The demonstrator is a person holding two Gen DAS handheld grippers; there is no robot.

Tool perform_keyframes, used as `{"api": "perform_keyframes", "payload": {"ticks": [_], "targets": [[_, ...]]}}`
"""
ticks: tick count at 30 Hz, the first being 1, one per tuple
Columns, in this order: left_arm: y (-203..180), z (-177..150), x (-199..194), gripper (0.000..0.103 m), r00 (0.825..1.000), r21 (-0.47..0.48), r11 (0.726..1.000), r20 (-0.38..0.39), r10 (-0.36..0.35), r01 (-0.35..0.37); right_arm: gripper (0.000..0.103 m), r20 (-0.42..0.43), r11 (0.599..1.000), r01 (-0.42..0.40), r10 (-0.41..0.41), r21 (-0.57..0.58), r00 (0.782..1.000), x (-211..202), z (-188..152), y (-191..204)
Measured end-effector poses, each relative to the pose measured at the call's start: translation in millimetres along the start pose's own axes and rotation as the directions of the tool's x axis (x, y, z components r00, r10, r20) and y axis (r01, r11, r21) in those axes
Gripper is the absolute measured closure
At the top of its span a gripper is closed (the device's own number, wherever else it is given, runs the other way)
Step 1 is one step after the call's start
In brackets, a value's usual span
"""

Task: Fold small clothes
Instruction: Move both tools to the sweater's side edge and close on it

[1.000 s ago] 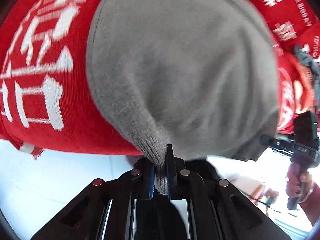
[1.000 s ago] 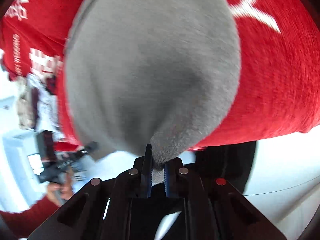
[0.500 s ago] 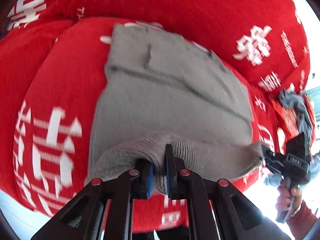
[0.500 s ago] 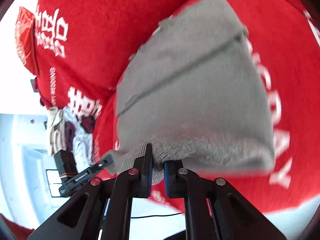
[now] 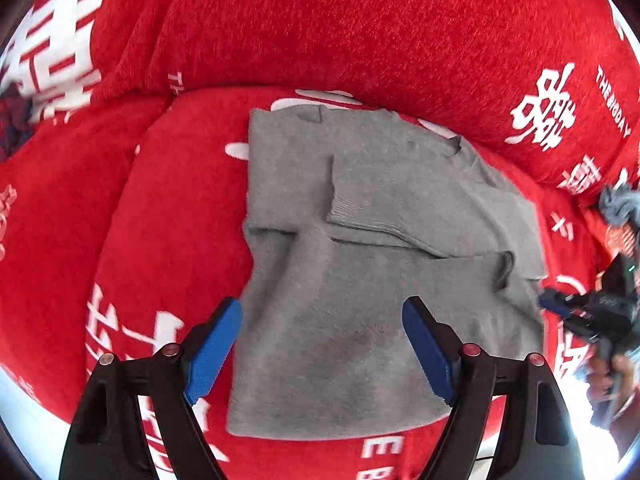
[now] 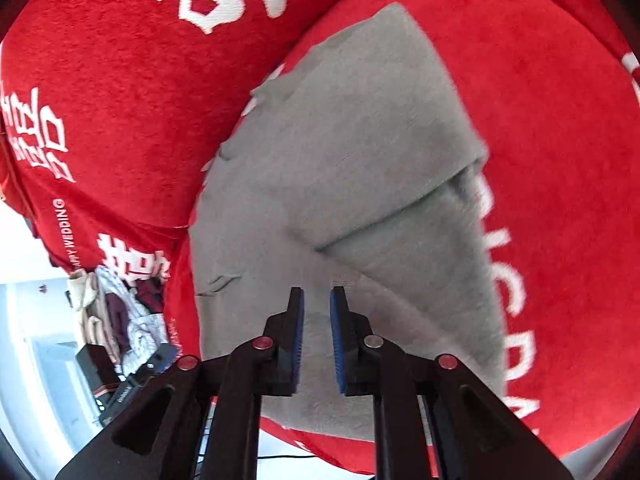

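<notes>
A grey knit sweater [image 5: 360, 240] lies folded on a red blanket with white lettering [image 5: 360, 40]. Its near half is laid over the far half, and a ribbed sleeve crosses the middle. My left gripper [image 5: 322, 308] hangs above the near part of the sweater, its jaws opening wide, with nothing between the blue pads. In the right wrist view the sweater [image 6: 352, 160] fills the middle. There my right gripper [image 6: 318, 294] is opening, a narrow gap between its pads, and no cloth is pinched. It also shows at the sweater's right edge as the right gripper [image 5: 592, 312].
The red blanket [image 6: 560, 160] covers a seat and a backrest behind the sweater. A pile of mixed clothes [image 6: 116, 308] lies off to the left, and a grey garment [image 5: 620, 204] to the right. A hand [image 5: 608, 376] holds the right gripper's handle.
Both grippers carried the sweater's hem over and laid it down, then let go. The left jaws have spread wide and the right jaws have parted a little.
</notes>
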State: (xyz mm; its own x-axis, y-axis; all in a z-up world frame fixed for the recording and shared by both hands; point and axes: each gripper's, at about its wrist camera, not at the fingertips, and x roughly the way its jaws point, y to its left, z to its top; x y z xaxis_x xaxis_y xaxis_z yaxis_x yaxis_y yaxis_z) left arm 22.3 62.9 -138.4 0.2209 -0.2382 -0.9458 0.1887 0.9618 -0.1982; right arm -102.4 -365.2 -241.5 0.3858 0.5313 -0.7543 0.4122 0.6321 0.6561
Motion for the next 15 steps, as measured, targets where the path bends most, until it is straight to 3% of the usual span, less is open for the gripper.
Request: {"api": "perform_keyframes", "payload": {"ticks": [2,7,9,11,13,15], "targets": [[-4.8,5.5,11.4,0.020,0.999,0.055,0.998,-0.034,0.036,-0.034,0.057,0.010,0.998,0.046,-0.045,-0.053,0.999,-5.5,1.6,5.6],[-13.8,15.1,50.4,0.020,0.984,0.115,0.992,-0.166,0.064,-0.045,0.055,0.003,0.942,0.196,-0.203,-0.272,0.979,0.2,1.6,31.3],[-16.8,19.4,60.3,0.020,0.980,0.124,0.991,-0.181,0.081,-0.058,0.054,-0.001,0.882,0.247,-0.269,-0.402,0.963,11.3,-2.3,47.3],[-17.1,24.8,71.2,0.020,0.976,0.112,0.992,-0.203,0.084,-0.062,0.045,0.006,0.810,0.280,-0.324,-0.515,0.946,21.5,-10.1,60.6],[-16.5,28.0,78.8,0.020,0.972,0.098,0.994,-0.223,0.078,-0.057,0.038,0.024,0.724,0.309,-0.375,-0.616,0.927,32.0,-21.0,72.4],[-15.7,29.2,85.0,0.020,0.968,0.090,0.995,-0.239,0.072,-0.052,0.038,0.083,0.601,0.361,-0.438,-0.713,0.895,42.8,-34.7,83.3]]}}
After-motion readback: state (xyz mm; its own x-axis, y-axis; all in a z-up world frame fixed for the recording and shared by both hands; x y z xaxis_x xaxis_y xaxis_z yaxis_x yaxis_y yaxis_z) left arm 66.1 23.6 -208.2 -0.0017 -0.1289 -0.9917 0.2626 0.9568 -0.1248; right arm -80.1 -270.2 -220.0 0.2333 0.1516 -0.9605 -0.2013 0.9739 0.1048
